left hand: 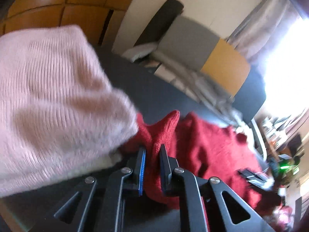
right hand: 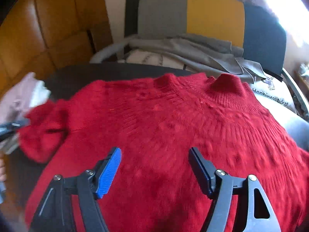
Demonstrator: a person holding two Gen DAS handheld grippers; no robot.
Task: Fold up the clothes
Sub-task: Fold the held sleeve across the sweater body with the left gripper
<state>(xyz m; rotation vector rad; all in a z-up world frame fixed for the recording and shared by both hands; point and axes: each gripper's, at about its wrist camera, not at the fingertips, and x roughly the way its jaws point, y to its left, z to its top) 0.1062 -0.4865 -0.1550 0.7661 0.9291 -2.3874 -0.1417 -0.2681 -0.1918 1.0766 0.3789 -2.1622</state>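
Note:
A red knit sweater [right hand: 164,127] lies spread on a dark table [right hand: 81,77], collar toward the far side. My left gripper [left hand: 153,150] is shut on a pinched fold of the red sweater [left hand: 202,141], at its left sleeve end. In the right wrist view that sleeve [right hand: 40,135] is bunched at the left, with the left gripper's dark body at the frame edge. My right gripper [right hand: 154,154] is open and empty, hovering over the sweater's chest.
A folded pink knit garment [left hand: 48,100] lies on the table just left of my left gripper; it also shows in the right wrist view [right hand: 21,94]. A grey-yellow-blue chair [right hand: 202,13] with grey clothes [right hand: 193,50] stands behind the table. Wooden cabinets [right hand: 38,29] are at the left.

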